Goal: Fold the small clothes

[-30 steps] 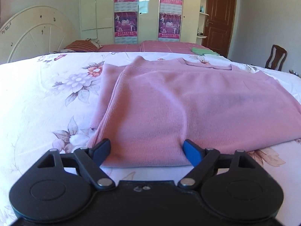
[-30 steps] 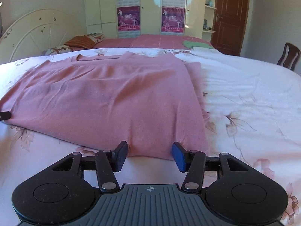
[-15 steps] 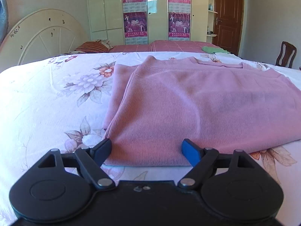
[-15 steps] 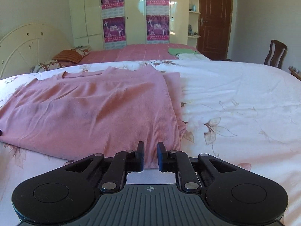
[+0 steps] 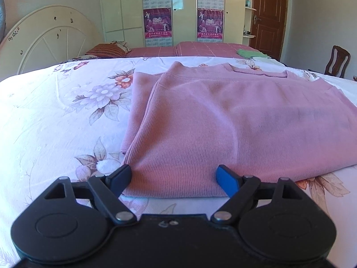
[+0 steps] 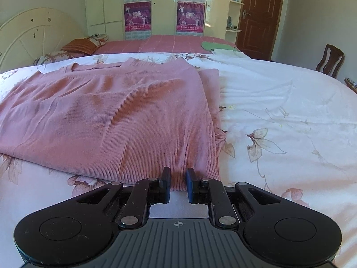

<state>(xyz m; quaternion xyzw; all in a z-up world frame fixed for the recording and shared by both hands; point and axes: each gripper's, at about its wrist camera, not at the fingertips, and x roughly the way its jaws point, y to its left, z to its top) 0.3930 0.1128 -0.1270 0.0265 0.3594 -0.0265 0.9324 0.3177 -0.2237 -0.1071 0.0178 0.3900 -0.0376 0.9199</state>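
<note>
Pink sweater (image 5: 223,120) on the flowery bed (image 5: 55,116)
The left gripper (image 5: 174,178) is wide open at its hem. The right gripper (image 6: 178,179) has just squeezed in, pinching the hem.

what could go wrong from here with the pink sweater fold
1. The right gripper has just been closing on the near hem of the pink sweater, but the left gripper stands wide open at its corner; lifting now would likely drag the sweater askew.
2. The right pinch sits at the very edge, so the knit may slip out.
3. The tucked sleeve could unfold when the hem is lifted.
</note>
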